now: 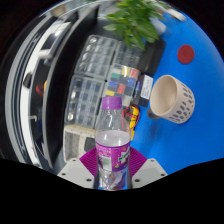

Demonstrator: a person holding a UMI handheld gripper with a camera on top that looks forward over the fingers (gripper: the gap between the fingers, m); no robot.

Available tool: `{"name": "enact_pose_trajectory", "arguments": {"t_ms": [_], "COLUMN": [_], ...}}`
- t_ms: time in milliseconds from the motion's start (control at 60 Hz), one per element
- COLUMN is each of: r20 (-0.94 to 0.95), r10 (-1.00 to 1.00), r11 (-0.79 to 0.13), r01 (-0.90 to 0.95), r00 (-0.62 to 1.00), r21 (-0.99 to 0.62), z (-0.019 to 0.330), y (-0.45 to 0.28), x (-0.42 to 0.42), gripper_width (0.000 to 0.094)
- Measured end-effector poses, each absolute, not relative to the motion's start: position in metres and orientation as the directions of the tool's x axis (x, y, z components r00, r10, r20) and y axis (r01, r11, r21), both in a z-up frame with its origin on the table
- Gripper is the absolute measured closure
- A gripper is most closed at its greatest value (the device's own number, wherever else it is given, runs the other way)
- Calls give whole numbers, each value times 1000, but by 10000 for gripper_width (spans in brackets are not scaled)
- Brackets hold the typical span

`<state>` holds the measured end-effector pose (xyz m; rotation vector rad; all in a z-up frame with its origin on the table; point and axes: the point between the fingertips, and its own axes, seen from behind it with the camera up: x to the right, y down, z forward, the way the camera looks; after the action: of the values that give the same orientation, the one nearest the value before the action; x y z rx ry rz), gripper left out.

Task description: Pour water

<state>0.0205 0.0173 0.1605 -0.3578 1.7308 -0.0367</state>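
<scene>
Blue desk [196, 70] is spreading out ahead, and the hand-held gripper [113, 170] is clamping both pink pads on a purple-capped water bottle [113, 140]; a beige cup [172, 98] is sitting just beyond the bottle.

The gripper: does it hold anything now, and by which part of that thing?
Yes. The gripper holds a clear plastic water bottle upright, and both jaws press on the bottle's lower body, around its purple label.

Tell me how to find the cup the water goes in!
Start at the blue table. Look beyond the tongs, which are shut on a clear bottle with a purple label. Right of the bottle lies a beige cup, tipped sideways, the only round open thing there.
</scene>
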Motion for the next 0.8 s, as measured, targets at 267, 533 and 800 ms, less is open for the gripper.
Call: {"name": "enact_pose_trajectory", "arguments": {"t_ms": [267,533,800], "r20": [-947,-886,-966], "r10": [226,369,-35], "r11": [942,891,957], "r01": [-197,-165,-286], "r00": [-229,-280,-256], "r21": [273,423,41], "z": [163,155,158], "y": [-8,-19,-24], "x": [35,33,30], "gripper_width": [561,560,560]}}
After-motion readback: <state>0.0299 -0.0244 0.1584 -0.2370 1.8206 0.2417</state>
